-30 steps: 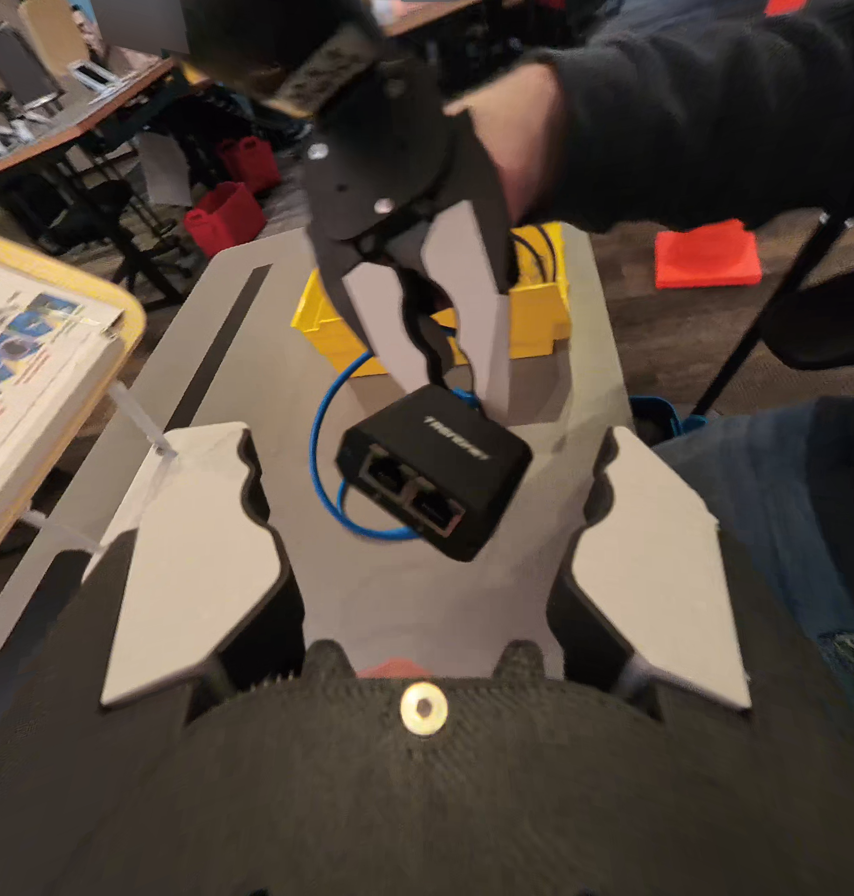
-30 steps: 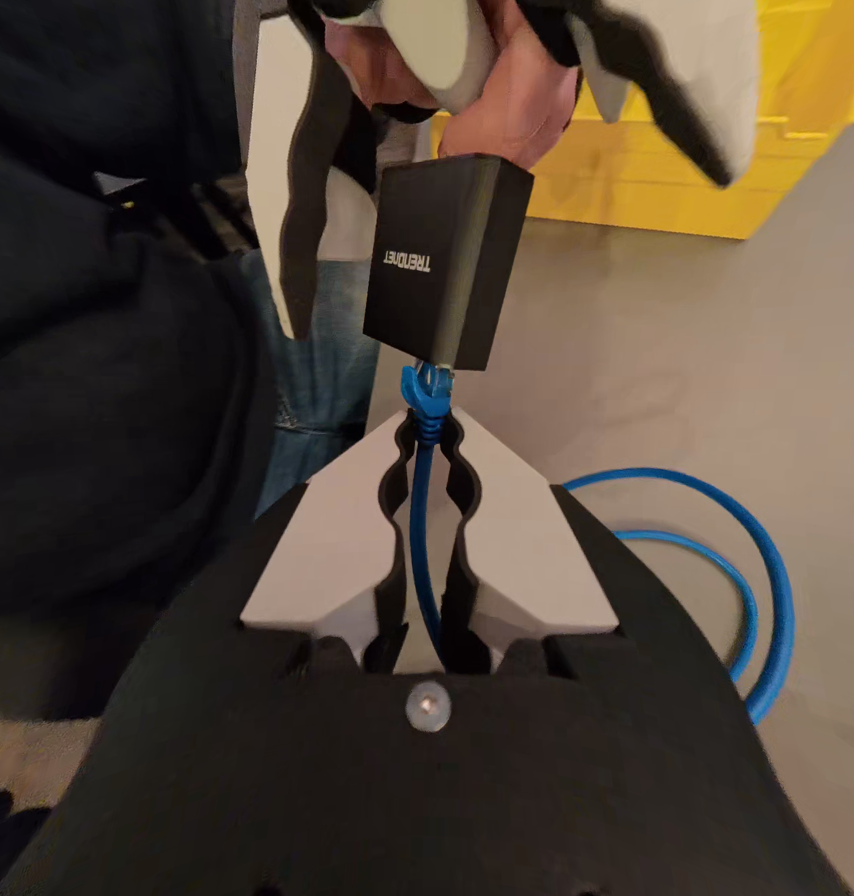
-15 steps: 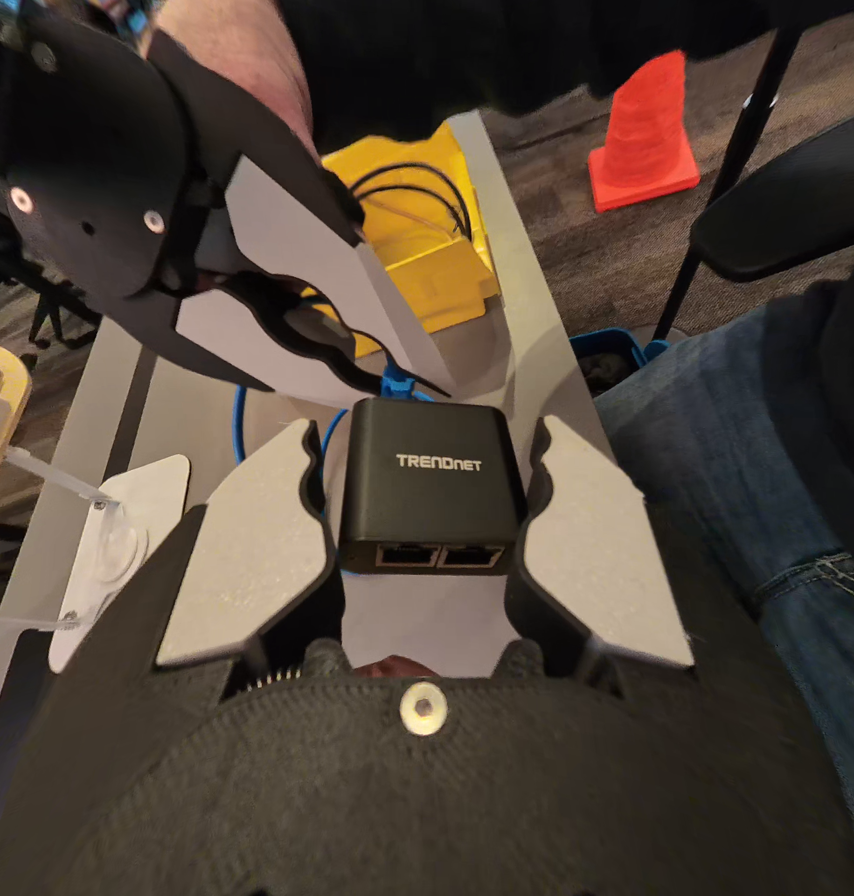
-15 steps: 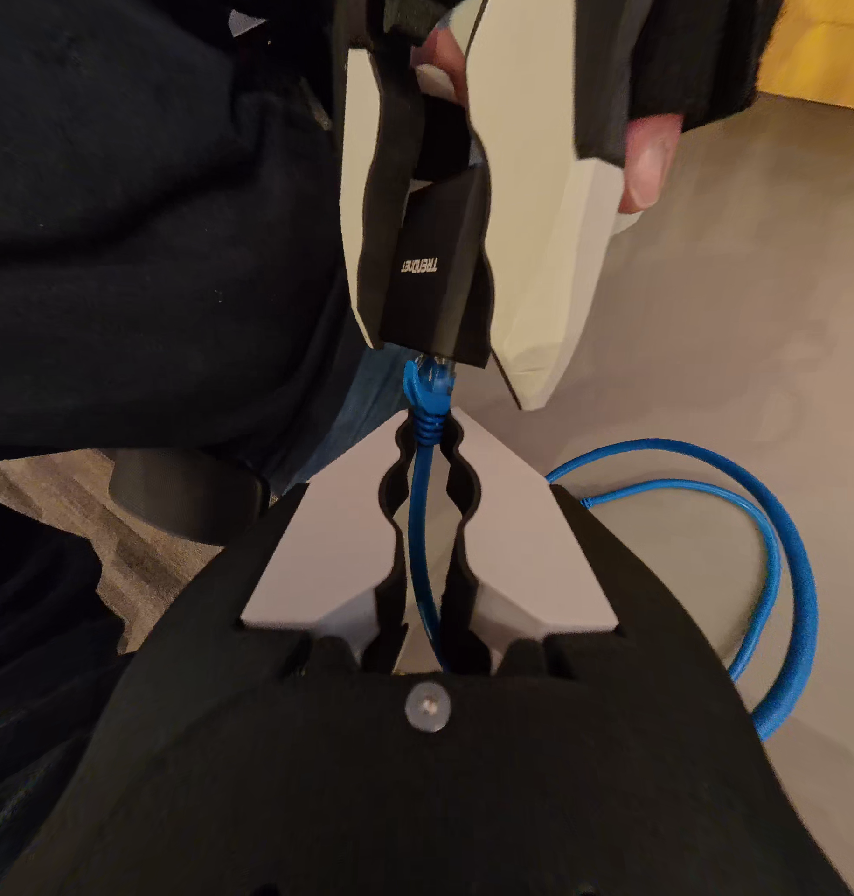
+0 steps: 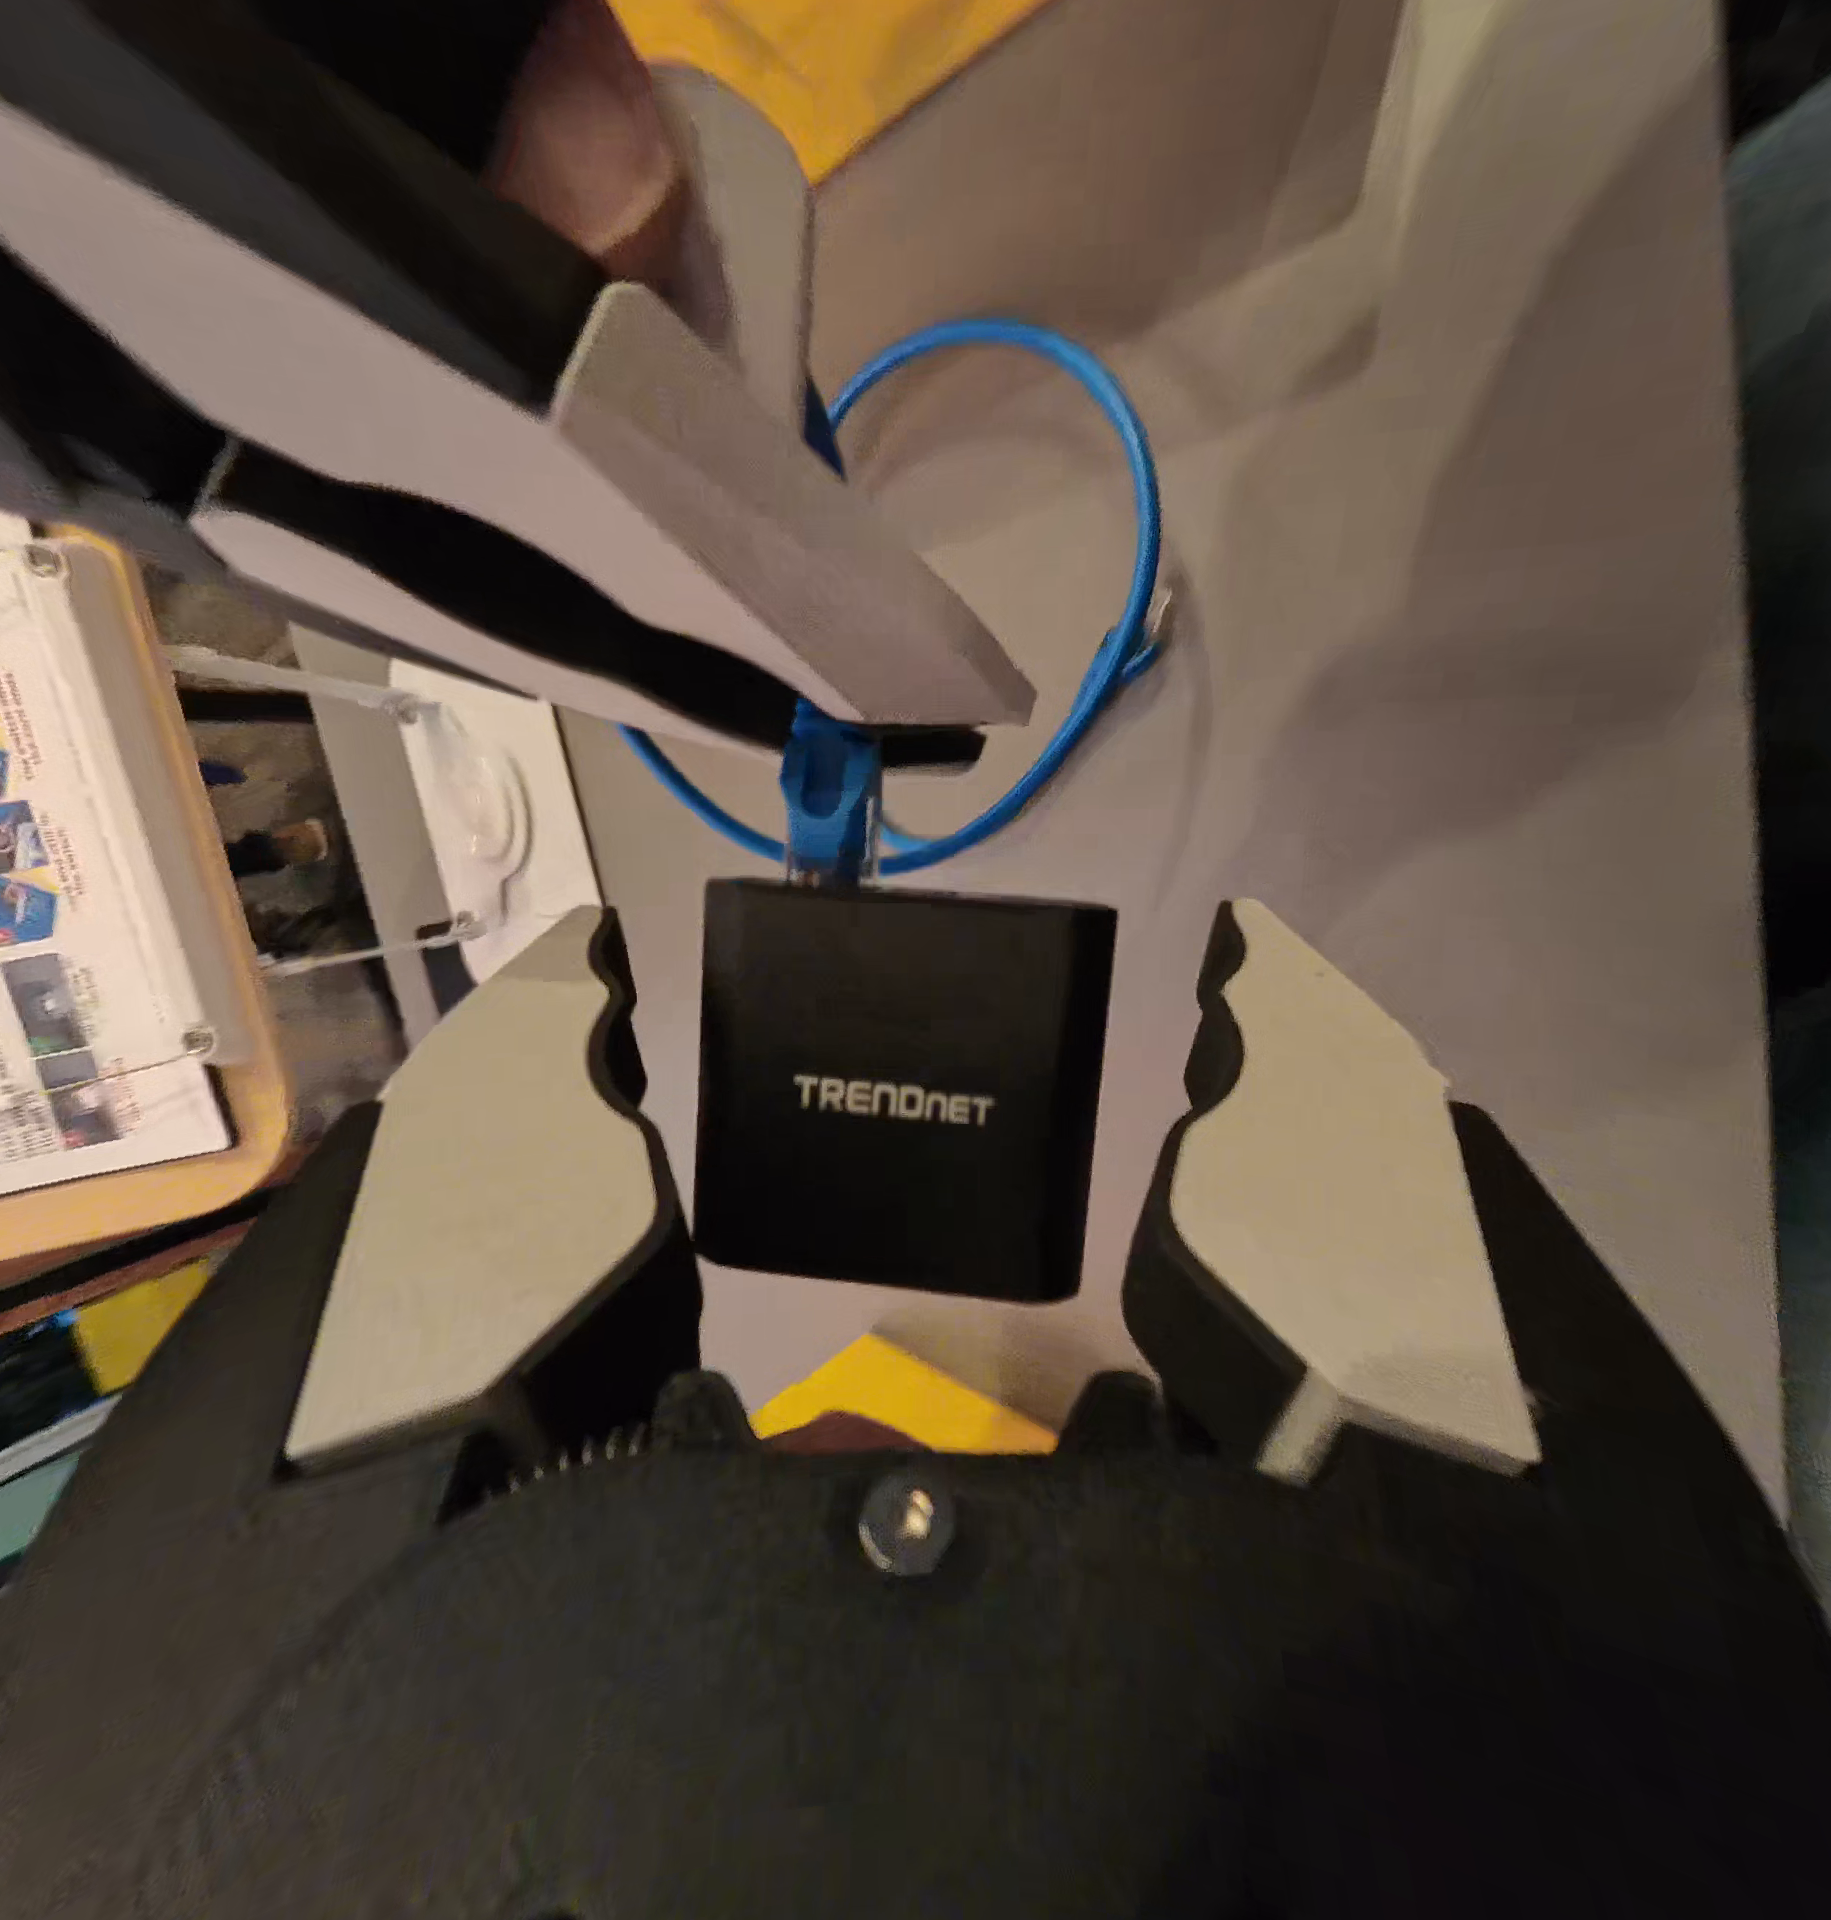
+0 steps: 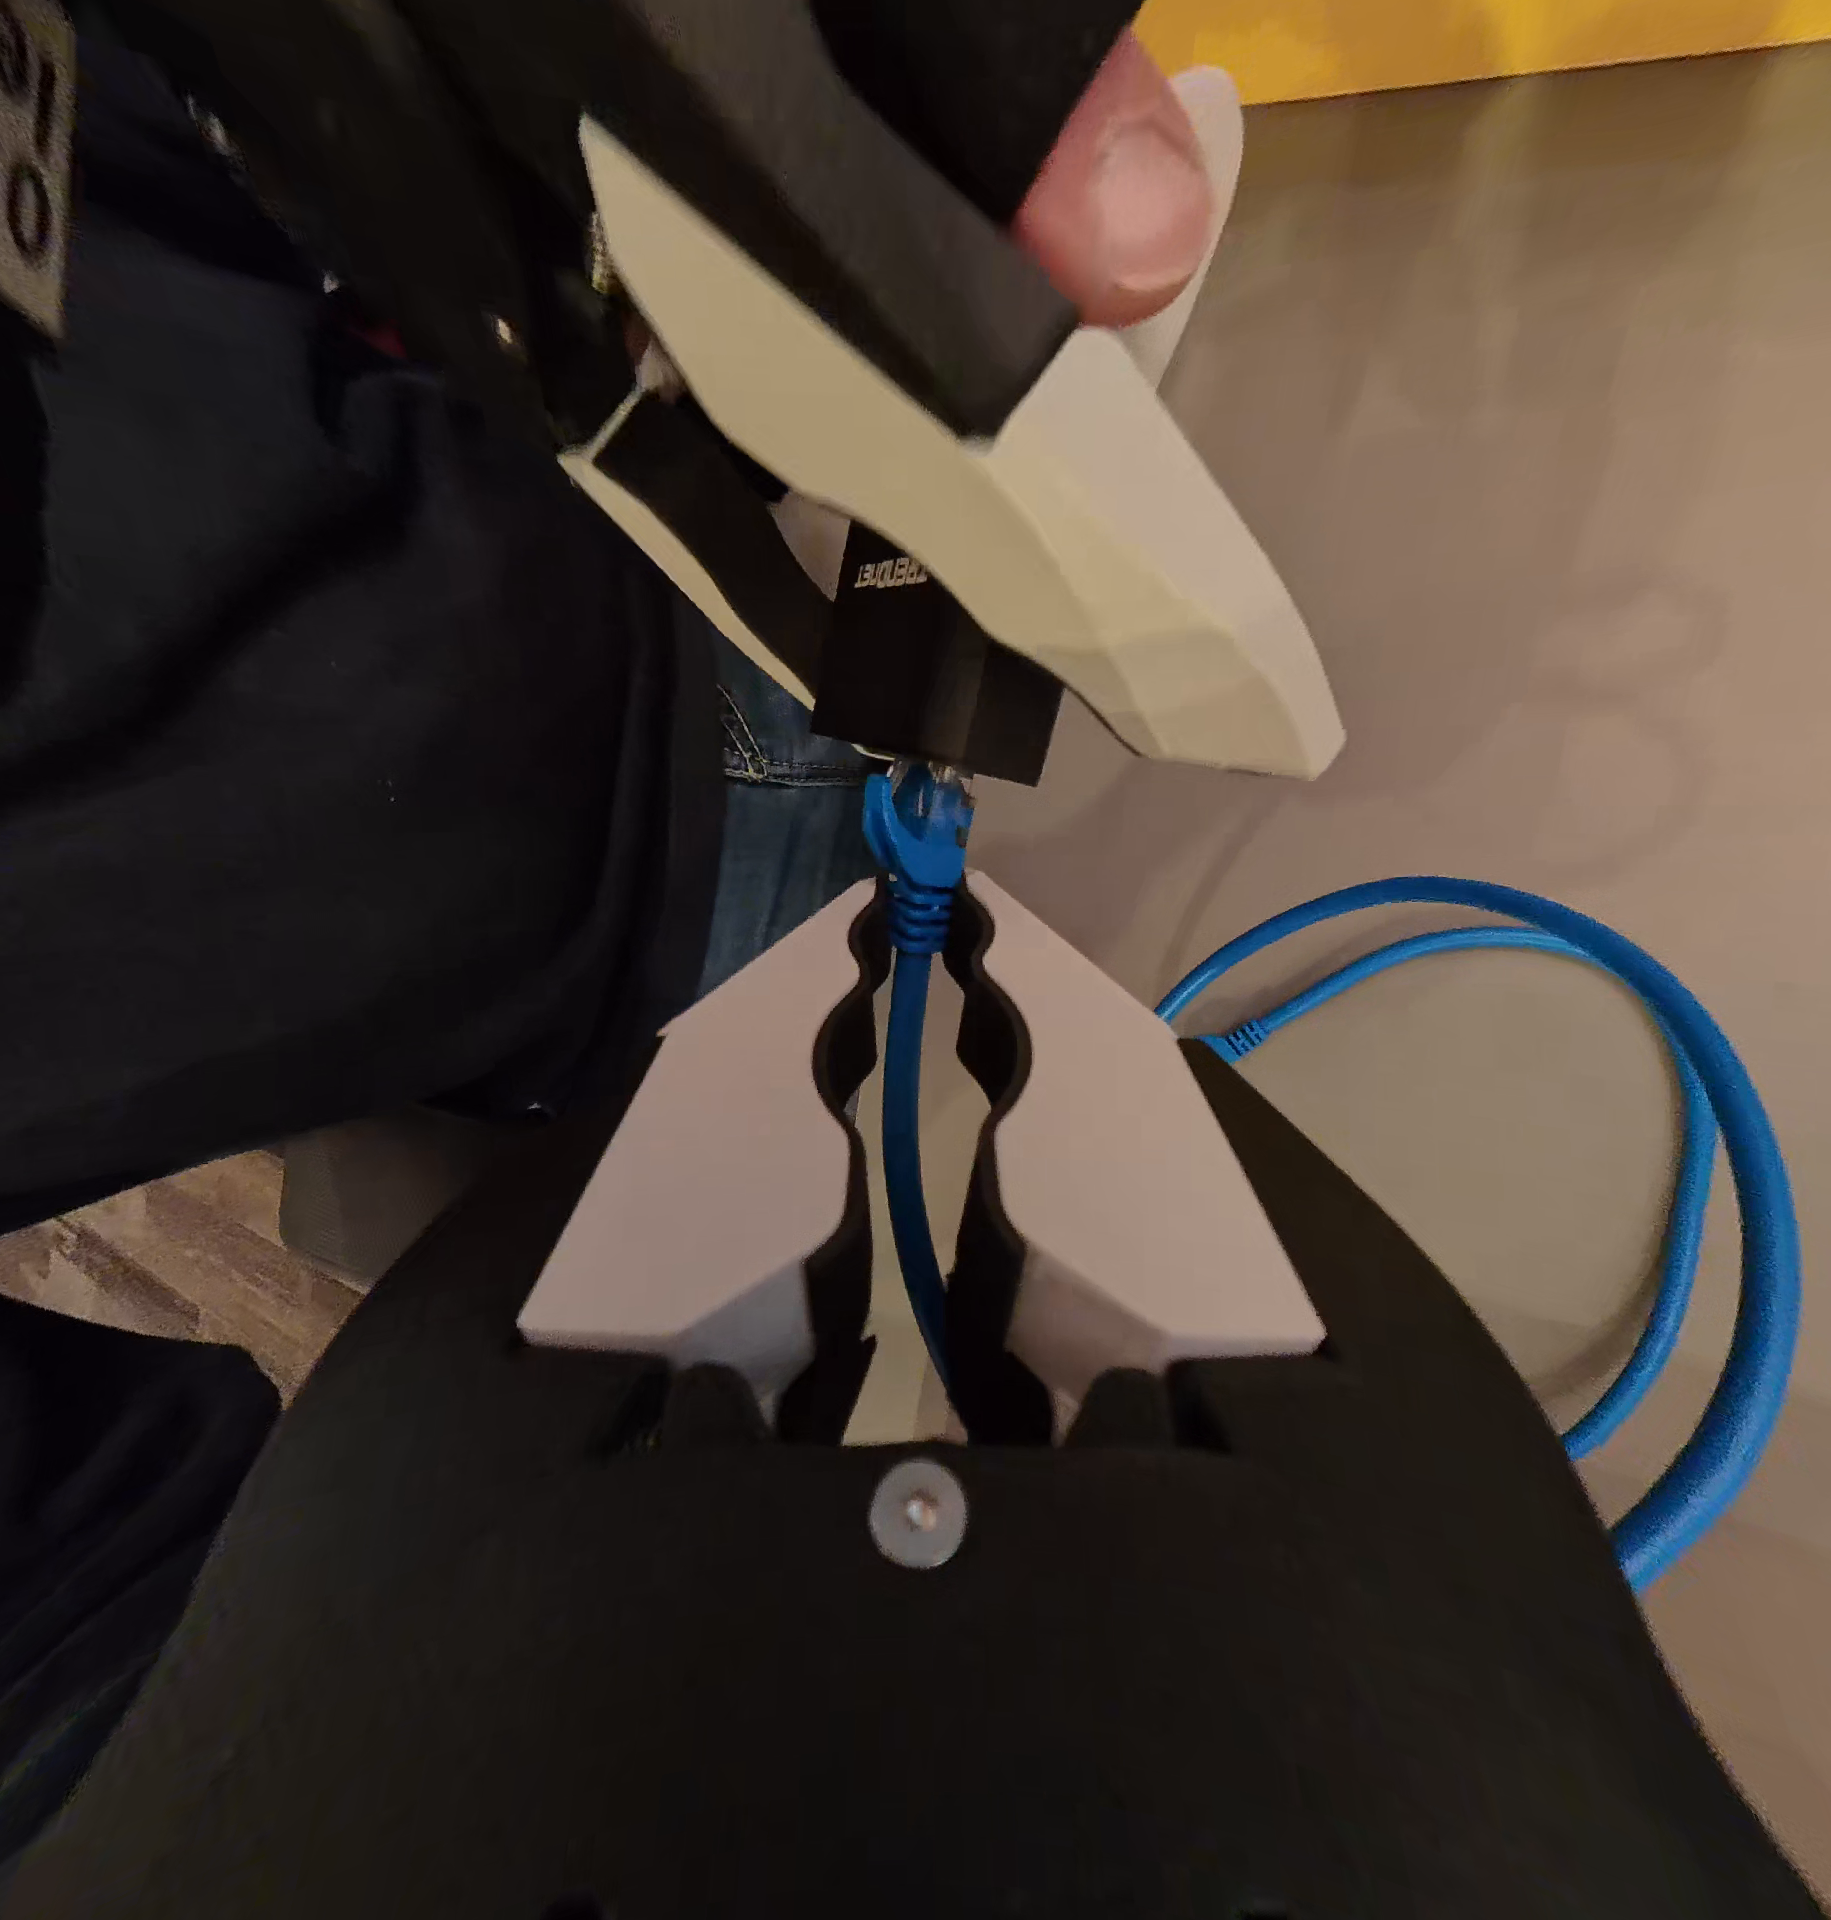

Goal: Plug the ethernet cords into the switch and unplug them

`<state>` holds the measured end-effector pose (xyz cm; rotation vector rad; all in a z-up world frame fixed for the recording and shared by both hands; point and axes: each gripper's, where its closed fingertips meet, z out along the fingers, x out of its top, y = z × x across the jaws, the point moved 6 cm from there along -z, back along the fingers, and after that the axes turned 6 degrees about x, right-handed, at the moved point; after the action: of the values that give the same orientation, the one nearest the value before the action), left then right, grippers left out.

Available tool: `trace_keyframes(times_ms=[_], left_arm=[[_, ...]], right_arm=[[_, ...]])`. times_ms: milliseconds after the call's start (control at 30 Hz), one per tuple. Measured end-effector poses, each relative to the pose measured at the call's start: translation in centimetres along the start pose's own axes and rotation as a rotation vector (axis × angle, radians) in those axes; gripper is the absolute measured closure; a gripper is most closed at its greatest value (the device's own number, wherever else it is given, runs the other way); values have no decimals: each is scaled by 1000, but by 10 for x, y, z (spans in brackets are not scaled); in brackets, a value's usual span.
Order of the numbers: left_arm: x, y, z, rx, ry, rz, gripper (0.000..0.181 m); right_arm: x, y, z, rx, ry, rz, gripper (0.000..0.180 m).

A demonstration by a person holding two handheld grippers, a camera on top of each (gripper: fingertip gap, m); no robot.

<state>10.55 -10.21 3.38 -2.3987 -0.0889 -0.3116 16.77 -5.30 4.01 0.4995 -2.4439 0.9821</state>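
A small black switch (image 5: 900,1091) hangs between the two fingers of my left gripper (image 5: 916,925), which is open, with a gap on each side. A blue ethernet plug (image 5: 826,800) sits in the switch's far side. My right gripper (image 6: 921,883) is shut on the blue cable just behind the plug (image 6: 916,821) and points at the switch (image 6: 921,665). It shows from the front in the left wrist view (image 5: 890,717). The rest of the cable loops on the table (image 6: 1721,1143), with its other end (image 6: 1243,1039) lying loose.
The grey table (image 5: 1410,623) carries a yellow bin (image 5: 849,62) at its far end. A printed sheet on a wooden board (image 5: 59,935) and a clear stand (image 5: 475,790) lie to the left. The person's leg (image 5: 1804,727) is along the right edge. Both grippers' tips are close together, under 4 cm apart.
My left gripper has closed in around the switch and now looks down on its top, with its jaws a little wider than half a second ago. My right gripper has kept its hold on the cable.
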Motion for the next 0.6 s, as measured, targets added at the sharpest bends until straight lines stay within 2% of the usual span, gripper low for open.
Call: trace_keyframes(times_ms=[200,267,467,600], left_arm=[[-6,5,11,2,-183,100,90],[-5,5,11,-15,-172,89,98],[-4,6,10,-75,-156,68,101],[-10,0,11,-213,-107,-89,102]], right_arm=[[5,-5,3,-29,-18,-17,172],[5,-5,4,-49,-31,-29,171],[5,-6,5,-107,-68,-70,171],[8,-2,-4,-178,14,-103,166]])
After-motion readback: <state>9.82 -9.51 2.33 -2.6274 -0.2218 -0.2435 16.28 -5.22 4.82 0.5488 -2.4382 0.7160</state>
